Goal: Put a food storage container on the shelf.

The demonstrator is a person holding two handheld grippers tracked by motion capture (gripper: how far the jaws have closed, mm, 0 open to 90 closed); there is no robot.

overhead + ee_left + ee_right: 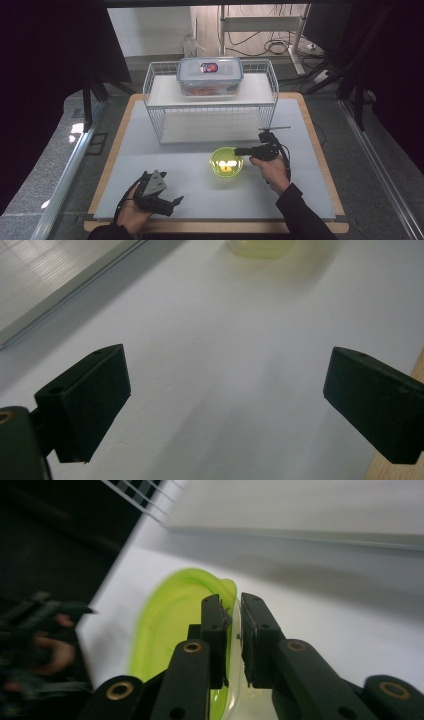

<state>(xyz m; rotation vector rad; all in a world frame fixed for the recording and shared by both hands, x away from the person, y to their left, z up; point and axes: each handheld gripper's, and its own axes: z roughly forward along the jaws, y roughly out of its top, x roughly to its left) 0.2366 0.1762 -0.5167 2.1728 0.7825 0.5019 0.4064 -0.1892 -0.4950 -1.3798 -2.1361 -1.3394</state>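
Note:
A small container with a lime-green lid [226,161] sits in the middle of the white table mat. My right gripper [239,151] reaches in from the container's right side. In the right gripper view its jaws [236,602] stand almost together, pinching the edge of the green lid [170,620] and the clear rim under it. My left gripper [172,205] lies near the front left of the mat, held in a hand, apart from the container. Its jaws [225,390] are wide open over bare mat, with the container [260,246] far ahead at the top edge.
A white wire rack [155,107] stands at the back of the mat. A clear lidded box [210,75] holding something orange rests on its top shelf. The rack's lower board [50,280] lies ahead and left of the left gripper. The wooden table edge [320,150] frames the mat.

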